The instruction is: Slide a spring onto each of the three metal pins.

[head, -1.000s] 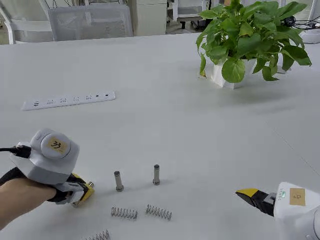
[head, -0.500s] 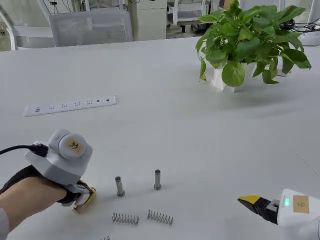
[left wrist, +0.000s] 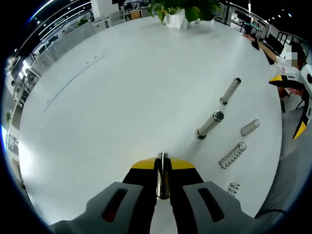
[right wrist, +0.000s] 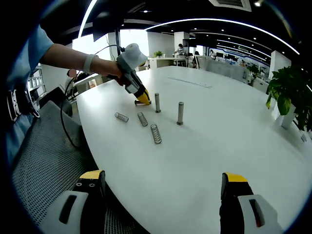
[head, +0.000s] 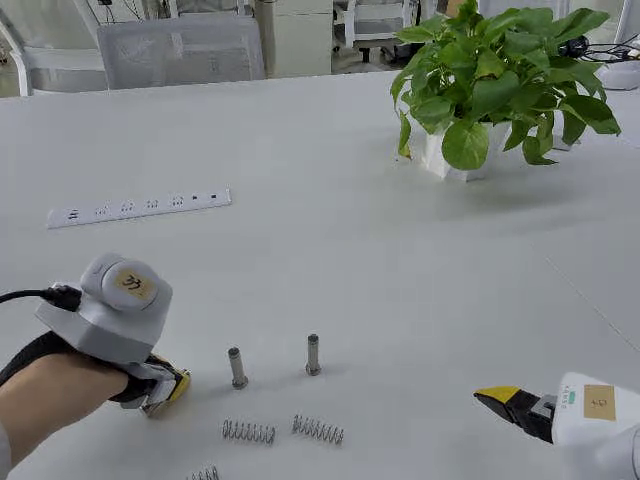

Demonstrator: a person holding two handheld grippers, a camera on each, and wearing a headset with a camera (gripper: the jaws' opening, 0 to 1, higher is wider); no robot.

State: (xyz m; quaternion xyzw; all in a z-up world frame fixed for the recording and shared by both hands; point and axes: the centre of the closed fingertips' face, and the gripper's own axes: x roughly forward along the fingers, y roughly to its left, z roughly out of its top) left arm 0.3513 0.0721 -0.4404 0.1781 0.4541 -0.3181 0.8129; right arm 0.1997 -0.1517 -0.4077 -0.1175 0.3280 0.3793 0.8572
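Nothing among pins or springs has shifted over the last second; the left gripper [head: 168,386] has rocked its housing slightly, tip staying put.

Landmark: short upright steel pin [head: 237,367]. A second upright steel pin [head: 313,354] stands just to its right. The third slim steel pin [left wrist: 162,176] is clamped in the left gripper's jaws, near the landmark's left.

The left coiled wire spring [head: 248,431] and right coiled wire spring [head: 318,428] lie flat just nearside of the landmark, long axes left–right, crosswise to the standing pins. The third coiled wire spring [head: 205,472] lies further nearside-left, cut off by the frame edge.

Right gripper [right wrist: 163,176]: jaws spread wide, empty, well apart to the landmark's right. The left gripper is nearer, but occupied.

Held pin's foot sits under the housing in the head view; contact with the white table [head: 330,250] unclear.
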